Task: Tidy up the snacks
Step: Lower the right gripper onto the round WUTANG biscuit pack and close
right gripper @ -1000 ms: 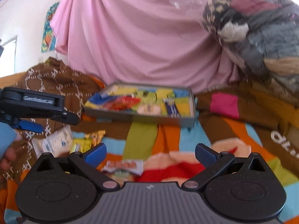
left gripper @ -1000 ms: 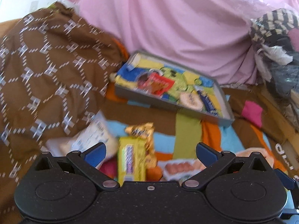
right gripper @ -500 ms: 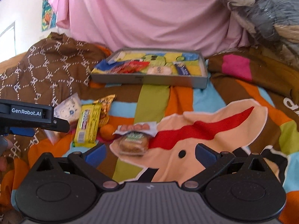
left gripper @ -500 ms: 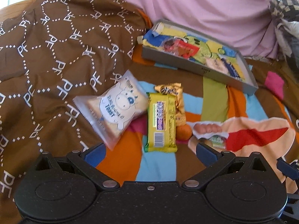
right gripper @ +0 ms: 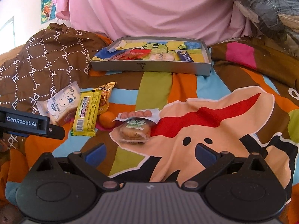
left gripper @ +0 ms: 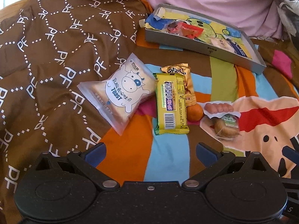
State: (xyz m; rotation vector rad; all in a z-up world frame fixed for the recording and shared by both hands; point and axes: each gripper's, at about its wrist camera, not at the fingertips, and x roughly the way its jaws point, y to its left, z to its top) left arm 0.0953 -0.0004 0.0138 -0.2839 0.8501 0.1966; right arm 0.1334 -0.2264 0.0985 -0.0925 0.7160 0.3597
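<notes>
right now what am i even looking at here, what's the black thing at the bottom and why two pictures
The black thing is a hand-held gripper: a person holds one in each hand, and each carries a camera looking forward along its two blue-tipped fingers. So one picture is from the left gripper, the other from the right gripper. The right view also catches the left gripper from the side at its left edge.

Both are open and hold nothing.

Ahead, on a striped cartoon blanket, lie loose snacks: a toast pack, a yellow bar, a gold packet partly under it, a small orange, a sausage pack and a cookie pack. Further back is a grey tray already holding some snacks.
</notes>
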